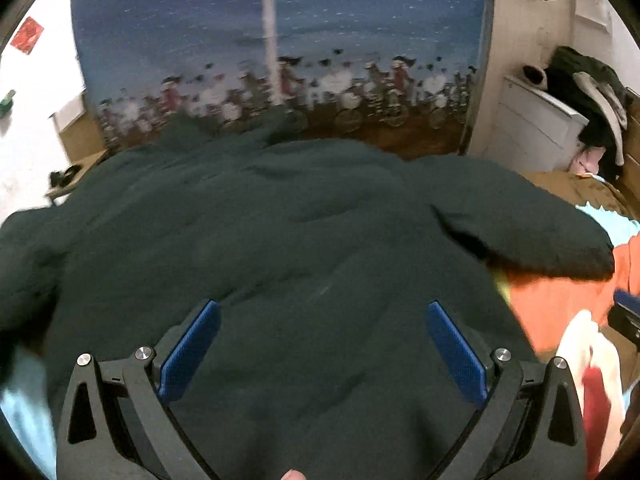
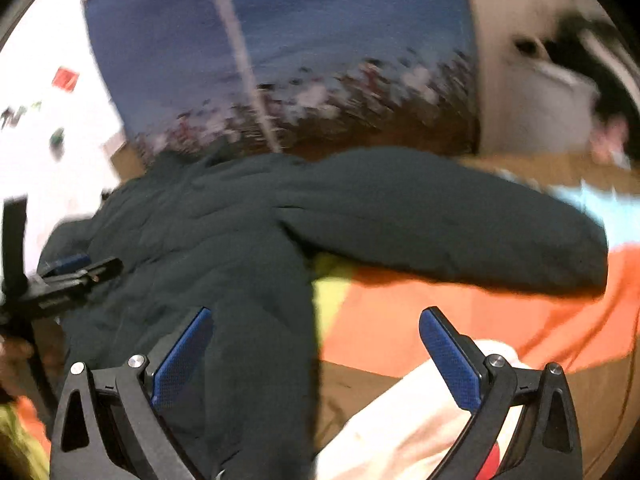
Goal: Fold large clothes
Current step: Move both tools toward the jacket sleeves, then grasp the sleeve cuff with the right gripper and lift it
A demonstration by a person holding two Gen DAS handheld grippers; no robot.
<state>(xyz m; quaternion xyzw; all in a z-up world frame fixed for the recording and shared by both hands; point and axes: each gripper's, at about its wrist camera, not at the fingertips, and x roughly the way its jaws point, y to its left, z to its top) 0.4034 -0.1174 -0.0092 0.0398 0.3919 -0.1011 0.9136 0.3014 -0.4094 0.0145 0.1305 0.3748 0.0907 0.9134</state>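
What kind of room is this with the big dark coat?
Probably a bedroom. The dark coat is spread over a colourful blanket, a patterned blue curtain hangs behind it, and more clothes are piled on a white cabinet to the side.

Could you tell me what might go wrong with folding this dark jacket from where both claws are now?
Three risks, as I judge them:
1. The dark jacket lies on an orange cloth; a low pinch could catch both layers.
2. The jacket looks thick and puffy, so a fold may spring back.
3. The right claw straddles the jacket's edge, with a white cloth beneath its outer finger, which it could snag. The left claw is open over the jacket's middle.
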